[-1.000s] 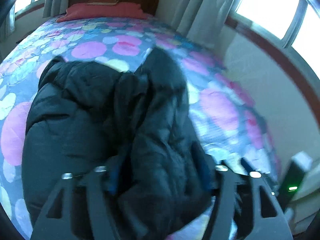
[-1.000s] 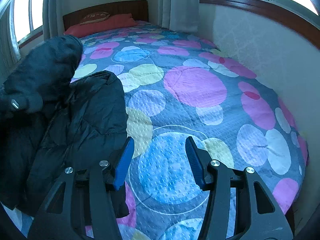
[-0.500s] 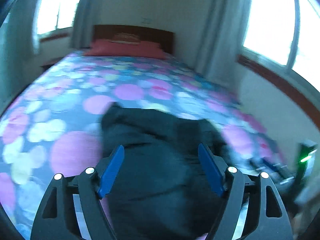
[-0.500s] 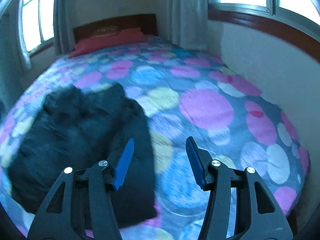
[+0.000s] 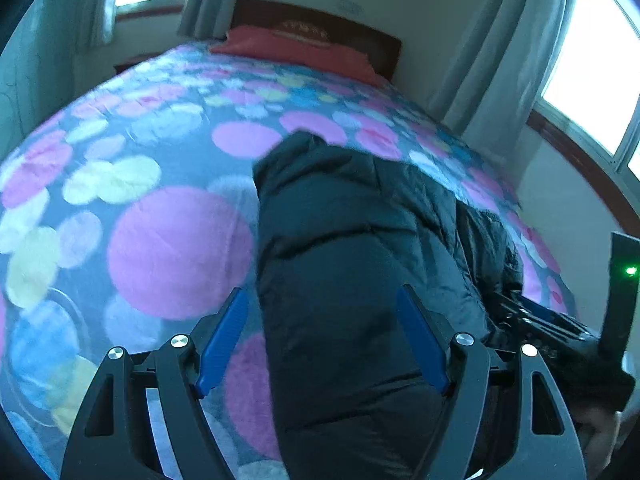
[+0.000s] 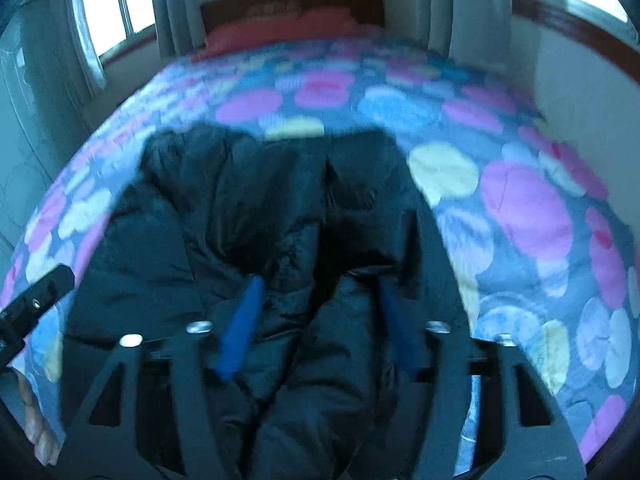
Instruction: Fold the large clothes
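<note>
Left wrist view: a dark padded jacket (image 5: pixel 360 264) is seen lying on a bed, folded into a long bundle that runs from near the camera away toward the headboard. The bundle is placed toward the right side of the bed, on a bedspread (image 5: pixel 176 248) printed with large pink, yellow and blue circles on a grey-blue ground. The left gripper (image 5: pixel 322 336) is held above the near end of the jacket, its blue-padded jaws spread wide, with nothing pinched between them; the fabric is seen below the gap, apart from the pads. At the right edge, part of the right gripper's black frame is seen beside the jacket, with a small green light (image 5: pixel 631 270) glowing above it.

In the right wrist view, which is blurred, the jacket (image 6: pixel 256 216) fills the middle and lower frame, with puffy folds and a deep crease down its centre. The right gripper (image 6: pixel 320 328) is set low over the fabric, and its jaws have just been closing; the jacket lies between them, but whether the pads press on it cannot be told through the blur. Fingers of a hand (image 6: pixel 34 420) are visible at the lower left edge.

Beyond the jacket, a red pillow (image 5: pixel 296 48) is laid against a dark wooden headboard (image 5: pixel 320 24). Pale curtains (image 5: pixel 480 60) and bright windows (image 5: pixel 592 60) are seen along the walls.
</note>
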`<state>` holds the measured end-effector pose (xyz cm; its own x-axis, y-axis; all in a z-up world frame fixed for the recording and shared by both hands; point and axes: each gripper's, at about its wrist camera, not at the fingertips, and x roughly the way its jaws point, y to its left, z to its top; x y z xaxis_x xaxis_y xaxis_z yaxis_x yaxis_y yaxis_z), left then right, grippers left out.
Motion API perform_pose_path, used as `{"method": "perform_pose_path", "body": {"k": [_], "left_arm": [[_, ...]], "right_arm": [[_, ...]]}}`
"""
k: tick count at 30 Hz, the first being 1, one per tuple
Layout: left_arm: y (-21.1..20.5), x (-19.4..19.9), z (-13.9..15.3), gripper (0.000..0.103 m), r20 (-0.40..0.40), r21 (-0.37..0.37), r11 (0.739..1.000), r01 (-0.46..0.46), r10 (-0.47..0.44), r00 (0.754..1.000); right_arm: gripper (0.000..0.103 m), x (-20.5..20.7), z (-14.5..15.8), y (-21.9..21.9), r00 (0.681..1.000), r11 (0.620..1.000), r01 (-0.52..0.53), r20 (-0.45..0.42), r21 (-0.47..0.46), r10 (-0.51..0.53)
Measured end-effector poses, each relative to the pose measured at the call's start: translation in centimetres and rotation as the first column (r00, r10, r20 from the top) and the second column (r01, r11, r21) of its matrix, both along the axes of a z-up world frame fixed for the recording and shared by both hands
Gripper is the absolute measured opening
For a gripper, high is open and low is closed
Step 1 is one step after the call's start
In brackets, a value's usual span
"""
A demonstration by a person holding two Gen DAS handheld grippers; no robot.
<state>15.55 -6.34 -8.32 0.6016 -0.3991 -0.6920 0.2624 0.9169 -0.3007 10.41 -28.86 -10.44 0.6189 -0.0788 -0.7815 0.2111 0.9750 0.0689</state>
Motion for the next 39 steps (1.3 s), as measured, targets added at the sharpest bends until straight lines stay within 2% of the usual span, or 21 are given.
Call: {"method": "perform_pose_path", "body": {"k": [1,2,3,5,7,9,12,14,17,20,22,24,25,26,27,29,32,36,39], "left_arm": [[-0.4,0.0,-0.5,0.075,-0.009,-0.009,1.0,0.011,-0.011,1.0],[-0.8,0.0,-0.8,0.075,-0.013,-0.021,1.0,0.021,-0.021,1.0],[-1.0,0.0,-1.0,0.075,-0.014,-0.028,0.999,0.025,-0.025,1.0],[-1.5,0.2,-1.3,0.075,-0.027,-0.052,0.998,0.034,-0.036,0.999],[-2.0,0.3,-1.6,0.076,-0.027,-0.06,0.997,0.039,-0.041,0.999],[-2.1,0.5,-1.8,0.077,-0.017,-0.049,0.998,0.039,-0.04,0.999],[-1.7,0.9,-2.2,0.078,-0.033,-0.064,0.997,0.035,-0.037,0.999],[-1.7,1.1,-2.2,0.078,-0.037,-0.062,0.997,0.036,-0.039,0.999],[-2.1,1.1,-2.3,0.079,-0.031,-0.051,0.998,0.033,-0.035,0.999],[-2.3,1.1,-2.2,0.079,-0.032,-0.047,0.999,0.028,-0.029,0.999],[-2.2,1.1,-2.0,0.079,-0.039,-0.052,0.998,0.033,-0.035,0.999],[-1.5,1.1,-1.8,0.079,-0.045,-0.069,0.997,0.021,-0.024,0.999],[-1.2,1.2,-1.7,0.079,-0.045,-0.075,0.997,0.008,-0.012,0.999],[-0.8,1.1,-1.6,0.079,-0.044,-0.083,0.997,-0.007,0.004,0.999],[-0.4,1.0,-1.5,0.079,-0.04,-0.092,0.996,-0.021,0.017,0.999],[0.1,0.8,-1.4,0.079,-0.029,-0.089,0.995,-0.035,0.032,0.999],[0.8,0.5,-1.6,0.079,-0.01,-0.068,0.996,-0.051,0.05,0.999],[0.3,1.0,-2.7,0.079,-0.043,-0.093,0.995,-0.02,0.016,0.999],[-0.7,1.5,-3.5,0.079,-0.039,-0.08,0.997,0.009,-0.012,0.999]], "right_arm": [[0.04,-0.2,-0.7,-0.5,1.0,1.0,0.005,-0.006,-0.009,-0.005],[0.024,-0.2,-1.5,-1.0,0.999,0.998,0.027,-0.025,-0.049,-0.028],[0.016,-0.3,-2.3,-1.5,0.998,0.996,0.039,-0.042,-0.078,-0.043],[0.016,-0.6,-3.8,-3.0,0.998,0.999,0.044,-0.046,0.016,-0.043],[0.016,-1.1,-3.9,-3.5,0.999,0.998,0.026,-0.022,0.053,-0.024],[0.016,-1.5,-3.2,-4.5,0.999,0.988,0.049,-0.002,0.149,-0.049],[0.023,-1.9,-1.7,-5.1,0.997,0.976,0.062,0.035,0.208,-0.071],[0.041,-1.9,-0.7,-4.9,0.996,0.98,0.057,0.061,0.191,-0.07],[0.043,-1.5,0.5,-3.9,0.995,0.988,0.045,0.077,0.151,-0.058],[0.043,-1.0,0.9,-3.7,0.993,0.994,0.086,0.077,0.061,-0.091],[0.043,-1.0,0.7,-4.2,0.99,0.992,0.123,0.068,0.019,-0.124],[0.043,-0.5,-0.1,-5.3,0.988,0.989,0.147,0.041,0.016,-0.147],[0.041,-0.3,-0.9,-5.8,0.99,0.989,0.142,0.009,0.033,-0.142],[0.026,-0.2,-1.6,-6.1,0.992,0.99,0.13,-0.009,0.057,-0.129],[0.019,0.0,-2.0,-6.3,0.993,0.99,0.117,-0.021,0.081,-0.116],[0.014,0.0,-2.8,-6.5,0.994,0.991,0.109,-0.029,0.074,-0.107],[0.01,0.1,-3.7,-6.9,0.993,0.992,0.11,-0.039,0.069,-0.108],[0.009,0.5,-5.9,-7.8,0.992,0.991,0.114,-0.056,0.073,-0.11],[0.008,0.5,-5.7,-7.7,0.991,0.991,0.119,-0.061,0.064,-0.115]]}}
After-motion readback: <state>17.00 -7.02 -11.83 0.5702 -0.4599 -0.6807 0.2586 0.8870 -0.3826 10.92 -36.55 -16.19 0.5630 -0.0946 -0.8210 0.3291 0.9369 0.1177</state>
